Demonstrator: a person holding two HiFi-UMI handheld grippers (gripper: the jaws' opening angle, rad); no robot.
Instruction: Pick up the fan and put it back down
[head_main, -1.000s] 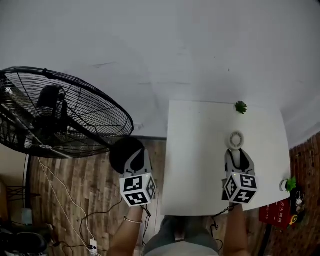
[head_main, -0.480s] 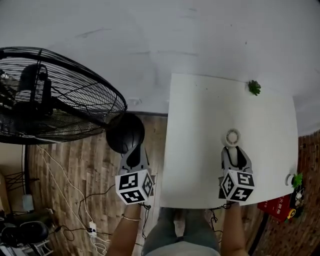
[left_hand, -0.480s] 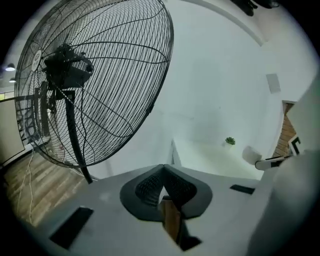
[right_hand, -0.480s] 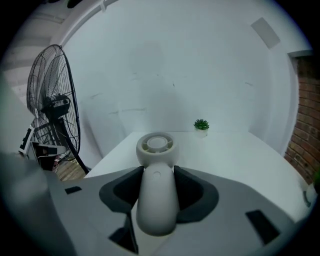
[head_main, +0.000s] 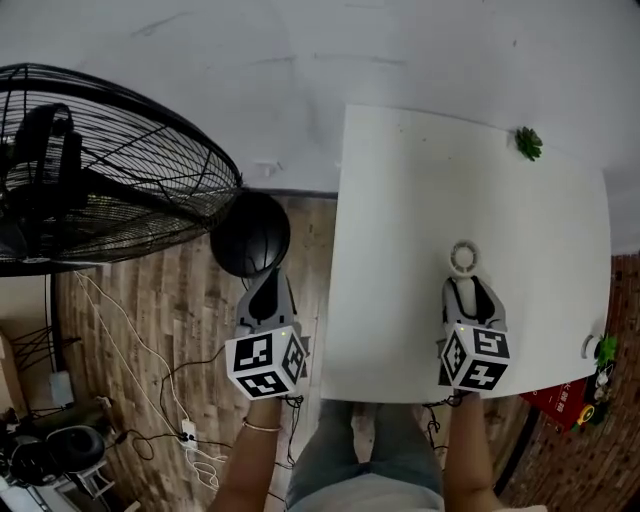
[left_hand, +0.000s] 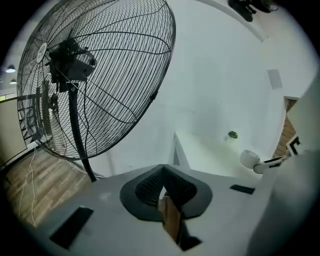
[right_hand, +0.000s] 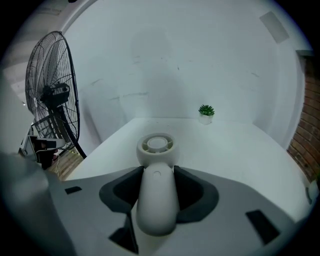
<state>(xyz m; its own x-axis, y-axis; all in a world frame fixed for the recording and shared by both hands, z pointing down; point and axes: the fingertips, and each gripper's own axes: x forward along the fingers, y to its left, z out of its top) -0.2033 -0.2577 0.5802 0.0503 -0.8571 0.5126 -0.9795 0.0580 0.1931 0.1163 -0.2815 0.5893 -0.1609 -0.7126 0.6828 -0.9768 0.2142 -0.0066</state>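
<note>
A small white hand-held fan (head_main: 463, 257) with a round head sits between the jaws of my right gripper (head_main: 470, 296), which is shut on its handle over the white table (head_main: 400, 190). In the right gripper view the fan (right_hand: 156, 172) points away from me, its handle clamped between the dark pads. I cannot tell whether it touches the tabletop. My left gripper (head_main: 268, 300) hangs over the wooden floor left of the table, its jaws (left_hand: 162, 172) pressed together with nothing between them.
A large black floor fan (head_main: 100, 170) stands at the left, its round base (head_main: 251, 233) just ahead of my left gripper. A small green plant (head_main: 528, 143) sits at the table's far right corner. Cables (head_main: 150, 390) trail across the floor. A red item (head_main: 575, 412) lies at the right.
The head view has shifted, so the table reaches higher in the picture. My right gripper with the white fan now sits nearer the table's front edge. Both grips are unchanged.
</note>
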